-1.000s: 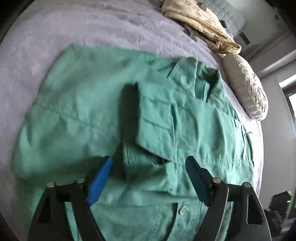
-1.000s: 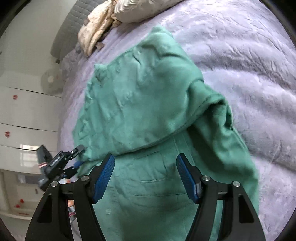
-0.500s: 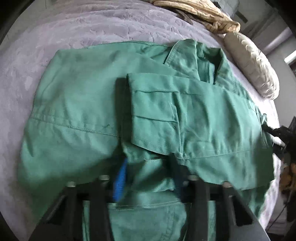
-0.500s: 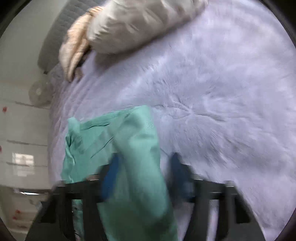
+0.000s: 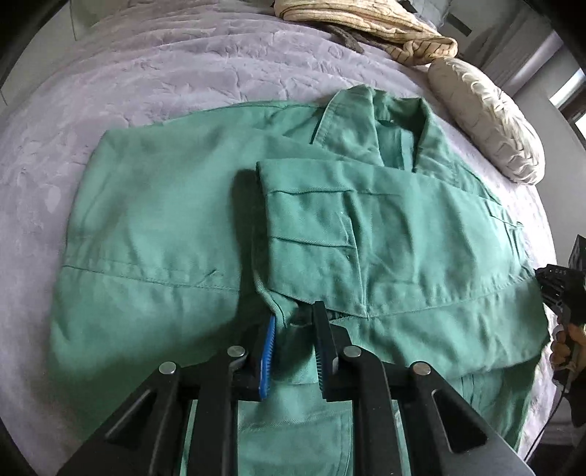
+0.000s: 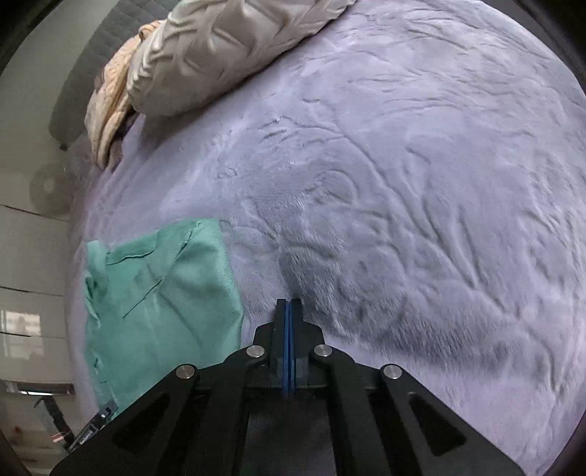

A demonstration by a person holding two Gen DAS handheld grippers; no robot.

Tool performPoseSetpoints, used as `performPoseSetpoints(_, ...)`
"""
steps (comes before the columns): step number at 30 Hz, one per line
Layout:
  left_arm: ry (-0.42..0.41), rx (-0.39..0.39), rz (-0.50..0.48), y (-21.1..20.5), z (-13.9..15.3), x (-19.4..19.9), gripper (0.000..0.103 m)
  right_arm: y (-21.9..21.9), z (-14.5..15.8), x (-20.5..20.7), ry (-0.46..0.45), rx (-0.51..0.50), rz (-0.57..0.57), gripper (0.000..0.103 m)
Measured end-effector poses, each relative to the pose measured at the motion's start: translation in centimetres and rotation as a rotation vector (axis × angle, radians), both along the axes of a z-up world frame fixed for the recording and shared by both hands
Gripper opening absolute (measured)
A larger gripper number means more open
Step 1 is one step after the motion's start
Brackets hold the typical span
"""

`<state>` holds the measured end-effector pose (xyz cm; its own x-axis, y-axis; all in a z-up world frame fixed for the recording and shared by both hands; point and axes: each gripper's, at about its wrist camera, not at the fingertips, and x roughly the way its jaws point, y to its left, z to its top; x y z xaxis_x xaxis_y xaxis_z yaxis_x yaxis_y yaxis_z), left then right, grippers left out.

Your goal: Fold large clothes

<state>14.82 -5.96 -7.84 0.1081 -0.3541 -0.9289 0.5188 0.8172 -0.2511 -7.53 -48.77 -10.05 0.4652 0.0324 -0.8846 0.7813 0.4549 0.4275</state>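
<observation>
A green jacket [image 5: 175,234] lies flat on the lilac bed cover, collar [image 5: 373,121] at the far side. One sleeve [image 5: 366,249] is folded across its front, cuff near the middle. My left gripper [image 5: 293,322] is shut on the cuff's near corner [image 5: 280,311]. In the right wrist view my right gripper [image 6: 288,307] is shut and empty, its tips against the bare cover [image 6: 403,201], with the jacket's edge [image 6: 164,293] to its left.
A cream quilted pillow [image 5: 487,117] and a beige knitted blanket [image 5: 370,25] lie at the far side of the bed; both show in the right wrist view, pillow [image 6: 219,55] and blanket [image 6: 110,106]. The bed edge [image 5: 549,227] runs along the right.
My left gripper has closed on the sleeve cuff. My right gripper has let the jacket's edge go, shut, and swung right over bare cover.
</observation>
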Motion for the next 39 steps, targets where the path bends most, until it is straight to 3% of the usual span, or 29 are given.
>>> performPoseSetpoints(3,0.011,-0.002,-0.017,0.4,0.5,-0.2,0.021,1.2,1.8,-1.2,-0.007,0.002,0.002,0.005)
performPoseSetpoints(5,0.001,0.003,-0.027,0.2,0.8,-0.3,0.021,2.5,3.2,-2.9,-0.067,0.032,-0.007,0.005)
performPoseSetpoints(6,-0.004,0.007,-0.031,0.2,0.9,-0.5,0.021,3.4,4.1,-3.8,-0.100,0.051,-0.014,0.015)
performPoseSetpoints(7,-0.005,0.011,-0.034,0.1,0.9,-0.5,0.021,4.5,5.0,-4.8,-0.139,0.072,-0.022,0.036)
performPoseSetpoints(9,-0.003,0.022,-0.033,0.2,0.7,-0.5,0.020,6.7,6.2,-6.9,-0.212,0.113,-0.044,0.063)
performPoseSetpoints(11,0.002,0.023,-0.029,0.0,0.4,-0.3,0.021,9.2,6.2,-8.4,-0.273,0.195,-0.033,0.063)
performPoseSetpoints(13,0.000,0.023,-0.032,-0.3,0.5,-0.3,0.020,11.1,4.7,-8.7,-0.257,0.287,-0.029,0.060)
performPoseSetpoints(15,-0.012,0.029,-0.041,-0.4,0.8,-0.4,0.020,11.6,3.1,-8.2,-0.213,0.299,-0.044,0.052)
performPoseSetpoints(17,-0.026,0.032,-0.052,-0.6,1.1,-0.6,0.021,10.9,2.3,-7.7,-0.226,0.274,-0.091,0.028)
performPoseSetpoints(18,-0.041,0.039,-0.062,-0.7,1.2,-0.7,0.021,10.4,2.4,-7.5,-0.242,0.241,-0.104,0.002)
performPoseSetpoints(20,-0.087,0.082,-0.071,-0.9,0.8,-0.9,0.020,9.8,2.4,-6.9,-0.161,0.138,-0.106,0.003)
performPoseSetpoints(22,-0.130,0.156,-0.060,-0.6,0.0,-0.7,0.020,10.0,0.9,-7.5,-0.078,0.121,-0.124,0.002)
performPoseSetpoints(23,-0.102,0.165,-0.032,0.2,-0.5,-0.2,0.020,10.2,-0.2,-8.4,-0.061,0.146,-0.139,0.002)
performPoseSetpoints(27,-0.057,0.125,0.039,3.1,0.7,1.2,0.020,11.4,-1.2,-10.5,-0.101,0.214,-0.173,0.002)
performPoseSetpoints(31,-0.070,0.082,0.017,4.4,3.3,1.2,0.020,11.9,0.0,-11.0,-0.094,0.233,-0.113,0.006)
performPoseSetpoints(35,-0.064,0.025,-0.072,3.2,4.8,-0.3,0.020,12.6,3.8,-10.5,-0.173,0.152,-0.062,0.007)
performPoseSetpoints(39,-0.052,0.036,-0.148,0.5,3.5,-2.7,0.020,13.1,5.5,-7.4,-0.146,0.042,0.031,0.007)
